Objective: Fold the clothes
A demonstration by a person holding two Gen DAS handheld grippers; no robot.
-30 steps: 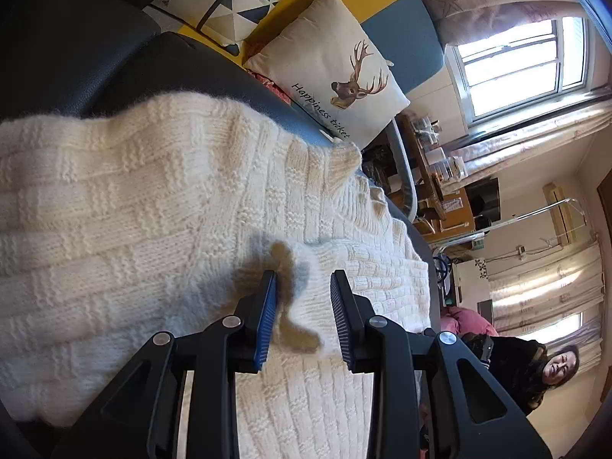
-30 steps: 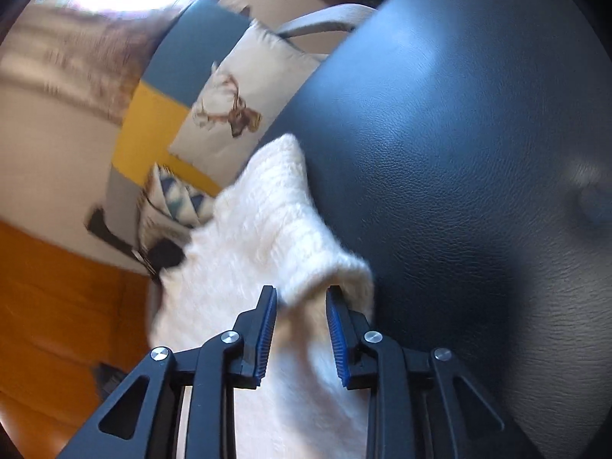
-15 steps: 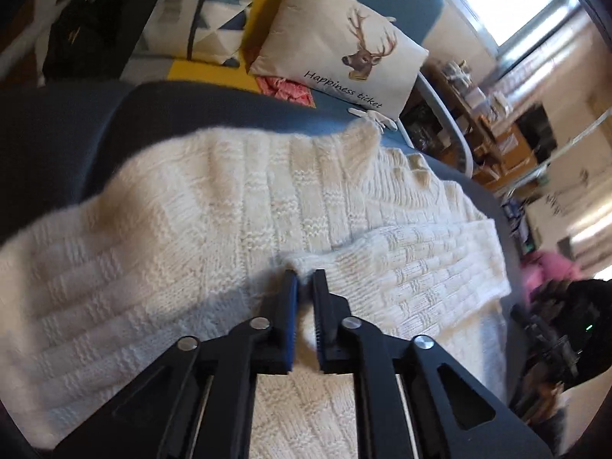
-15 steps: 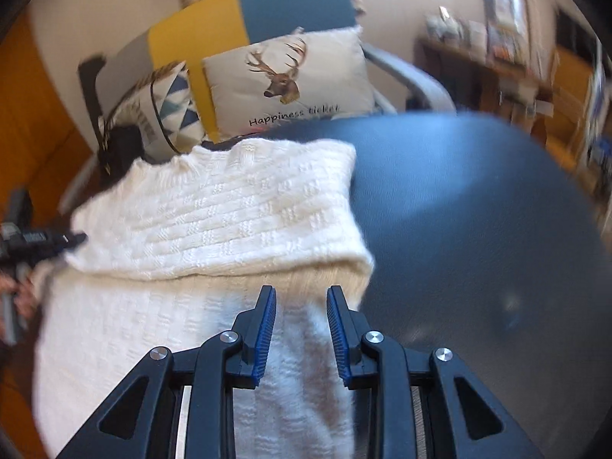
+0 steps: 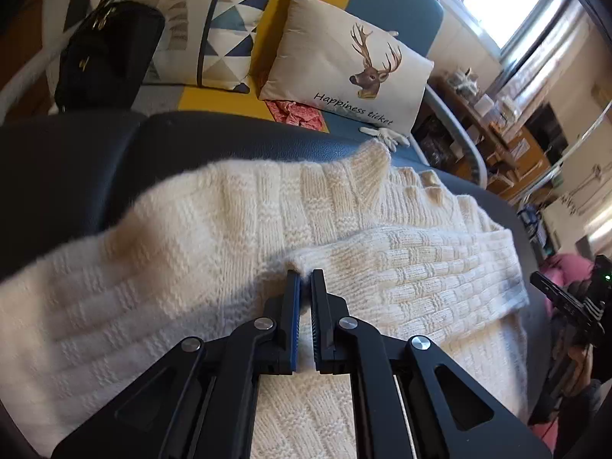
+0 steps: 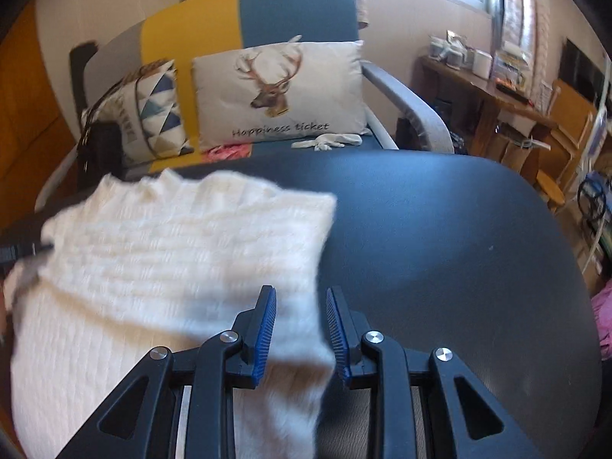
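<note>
Black tabletop (image 6: 440,229), left jaws pinching sweater (image 5: 420,267).

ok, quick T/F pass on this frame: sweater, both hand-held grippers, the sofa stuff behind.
1. The left hand-held gripper is pinching a fold of the cream knit sweater. True.
2. The right hand-held gripper is clamped fully shut. False: its jaws stand apart, the sweater's edge lying between them.
3. The sweater lies on a wooden floor. False: it lies on a black leather-like surface.
4. A deer cushion reading "Happiness ticket" leans on the sofa behind. True.
5. A black handbag sits beside the triangle-pattern cushion. True.
</note>
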